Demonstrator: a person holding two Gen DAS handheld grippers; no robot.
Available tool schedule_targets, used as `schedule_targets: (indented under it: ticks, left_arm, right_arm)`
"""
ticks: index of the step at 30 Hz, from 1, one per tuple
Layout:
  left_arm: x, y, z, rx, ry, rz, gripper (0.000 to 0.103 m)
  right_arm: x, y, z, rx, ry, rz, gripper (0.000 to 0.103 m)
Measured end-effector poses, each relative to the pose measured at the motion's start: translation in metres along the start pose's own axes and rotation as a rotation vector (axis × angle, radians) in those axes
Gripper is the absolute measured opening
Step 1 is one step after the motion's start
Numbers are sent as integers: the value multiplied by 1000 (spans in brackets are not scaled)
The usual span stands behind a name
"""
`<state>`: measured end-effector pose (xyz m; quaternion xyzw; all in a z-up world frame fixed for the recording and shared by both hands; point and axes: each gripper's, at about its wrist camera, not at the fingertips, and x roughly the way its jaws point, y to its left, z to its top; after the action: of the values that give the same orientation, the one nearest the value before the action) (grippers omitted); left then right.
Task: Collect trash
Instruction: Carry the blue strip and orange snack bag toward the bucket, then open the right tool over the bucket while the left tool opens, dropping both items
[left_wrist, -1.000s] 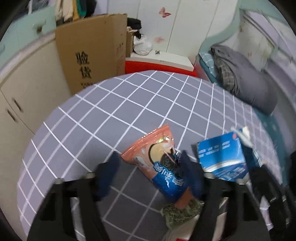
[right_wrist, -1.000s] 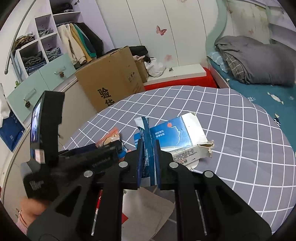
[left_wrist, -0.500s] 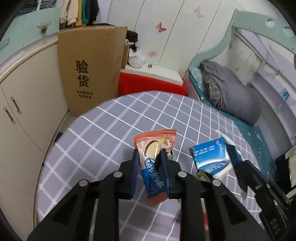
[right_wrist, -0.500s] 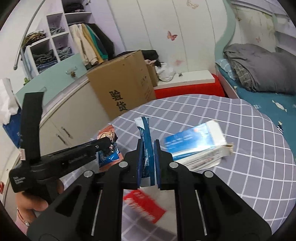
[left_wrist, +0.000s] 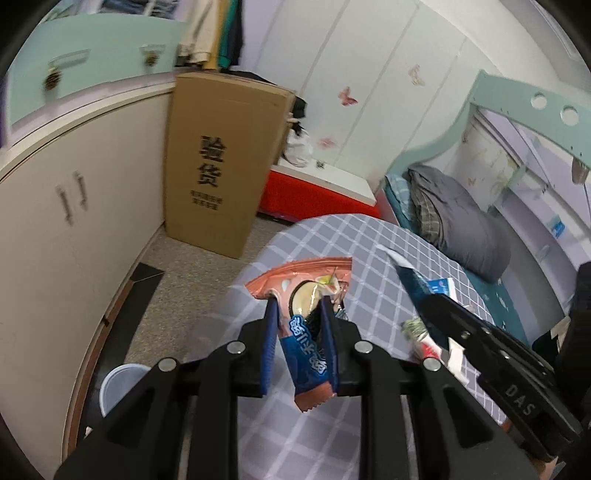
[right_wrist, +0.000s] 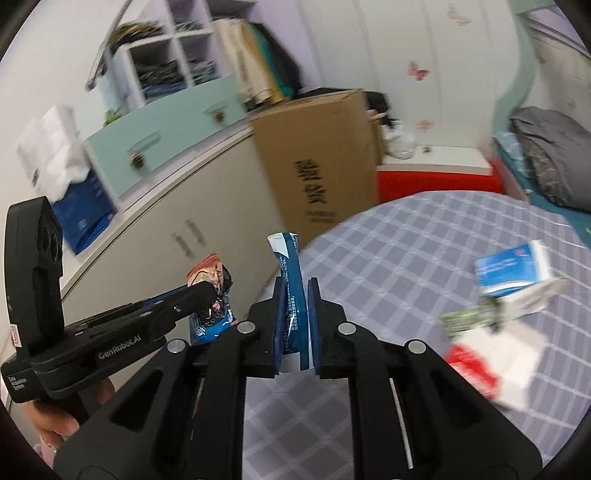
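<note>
My left gripper (left_wrist: 299, 301) is shut on a pink and blue cookie wrapper (left_wrist: 310, 280), held in the air over the left edge of the round table (left_wrist: 369, 236). In the right wrist view my right gripper (right_wrist: 296, 282) is shut on a thin blue wrapper (right_wrist: 290, 258), which stands upright between the pads. The left gripper (right_wrist: 210, 291) with its pink wrapper (right_wrist: 207, 269) hangs just to the left of it, held by a person's hand (right_wrist: 55, 421). A white round container (left_wrist: 118, 380) stands on the floor below the left gripper.
On the grey checked tablecloth lie a blue and white carton (right_wrist: 513, 273), a green wrapper (right_wrist: 469, 317) and a red and white packet (right_wrist: 491, 365). A tall cardboard box (left_wrist: 218, 162) stands against cream cabinets (left_wrist: 74, 206). A bed with a grey quilt (left_wrist: 461, 221) lies beyond the table.
The left gripper has shut on the cookie wrapper and lifted it off the table. Both grippers have risen and swung left with their wrappers, towards the table's edge.
</note>
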<state>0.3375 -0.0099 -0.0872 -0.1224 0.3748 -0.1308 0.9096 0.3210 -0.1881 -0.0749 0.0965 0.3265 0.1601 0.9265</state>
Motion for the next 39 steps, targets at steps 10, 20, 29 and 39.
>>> schedule_targets:
  ticks: [10, 20, 29, 39]
  left_arm:
    - [-46, 126, -29, -100, -24, 106, 22]
    - [-42, 247, -70, -249, 24, 266, 22]
    - [-20, 289, -93, -308, 86, 304, 22]
    - [-3, 286, -97, -305, 115, 297, 22]
  right_arm:
    - [73, 121, -34, -114, 121, 139, 12]
    - [158, 186, -86, -156, 256, 205, 14]
    - [212, 193, -119, -137, 337, 167, 54]
    - [204, 186, -115, -151, 300, 118, 56]
